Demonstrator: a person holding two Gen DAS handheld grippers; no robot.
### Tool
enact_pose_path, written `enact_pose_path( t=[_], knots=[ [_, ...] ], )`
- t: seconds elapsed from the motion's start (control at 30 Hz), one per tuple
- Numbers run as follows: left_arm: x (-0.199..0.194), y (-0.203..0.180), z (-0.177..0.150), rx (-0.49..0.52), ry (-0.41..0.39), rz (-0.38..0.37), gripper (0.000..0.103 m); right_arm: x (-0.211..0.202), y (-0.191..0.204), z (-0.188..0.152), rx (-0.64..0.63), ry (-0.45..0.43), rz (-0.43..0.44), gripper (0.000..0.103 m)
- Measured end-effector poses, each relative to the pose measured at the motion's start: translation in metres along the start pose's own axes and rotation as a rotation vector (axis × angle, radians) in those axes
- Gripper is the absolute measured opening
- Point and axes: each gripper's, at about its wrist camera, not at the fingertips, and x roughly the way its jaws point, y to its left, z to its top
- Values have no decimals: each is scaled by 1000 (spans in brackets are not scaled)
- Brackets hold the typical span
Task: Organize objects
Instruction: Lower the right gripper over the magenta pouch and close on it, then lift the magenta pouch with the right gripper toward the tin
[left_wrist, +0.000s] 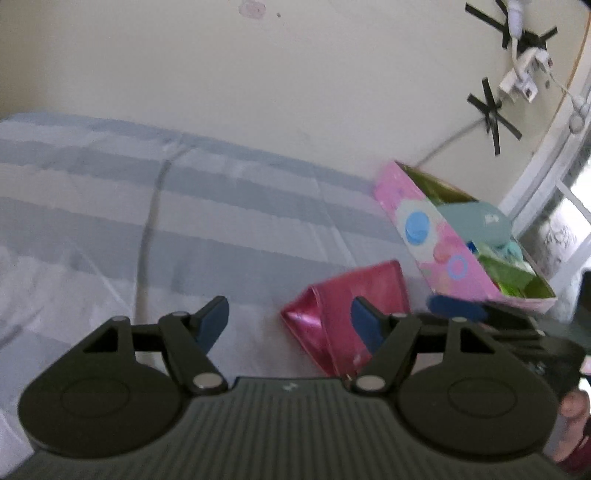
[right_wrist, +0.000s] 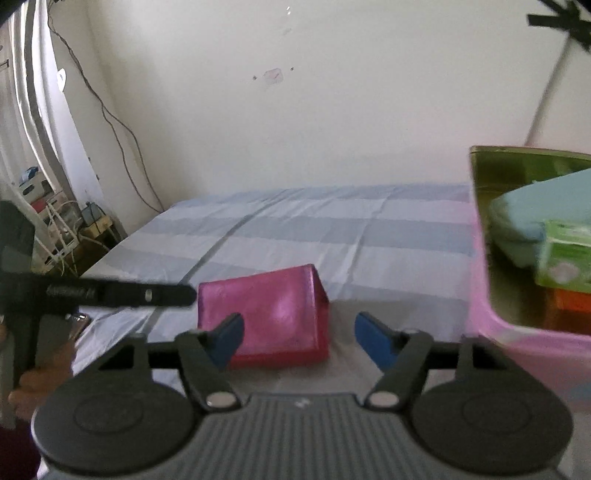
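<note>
A shiny magenta pouch (right_wrist: 264, 314) lies on the blue-and-white striped bed (right_wrist: 332, 229), near its front edge and just beside an open pink patterned box (right_wrist: 517, 343) already holding a pale blue item and a green carton. The right gripper (right_wrist: 299, 338) hovers low before the pouch, jaws wide and empty. The left gripper (left_wrist: 290, 321) hangs alongside, jaws likewise spread. The pouch looks light, soft and slick; pinching its raised upper fold appears the safest hold.
</note>
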Motion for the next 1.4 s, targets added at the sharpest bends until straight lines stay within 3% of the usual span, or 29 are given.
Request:
enact_pose_path(
  t=[0.13,0.23,0.27,0.4,0.47,0.6,0.93,1.13,1.4],
  knots=[
    [11,-4,-1,-7,29,-3,73,19,-3,0,-14,-6,-6,58],
    [18,-9,-5,3,43,2,72,23,-14,-3,30,-1,42,52],
    [23,-12,-5,6,49,3,71,20,-17,-6,50,1,73,42],
    [29,-18,-9,14,69,-50,47,18,-19,-10,77,16,122,26],
    [25,-31,-13,69,58,-54,43,10,-18,-13,73,22,110,22],
    [18,-56,-26,147,73,-84,43,-20,-15,-29,46,22,64,22],
    [21,-148,-60,367,182,-242,44,-122,-32,-95,75,-42,-116,22],
    [35,-221,-76,525,202,-283,45,-169,-57,-123,149,-98,-230,23],
    [46,-278,-90,653,186,-295,48,-206,-93,-138,232,-156,-305,23]
  ],
)
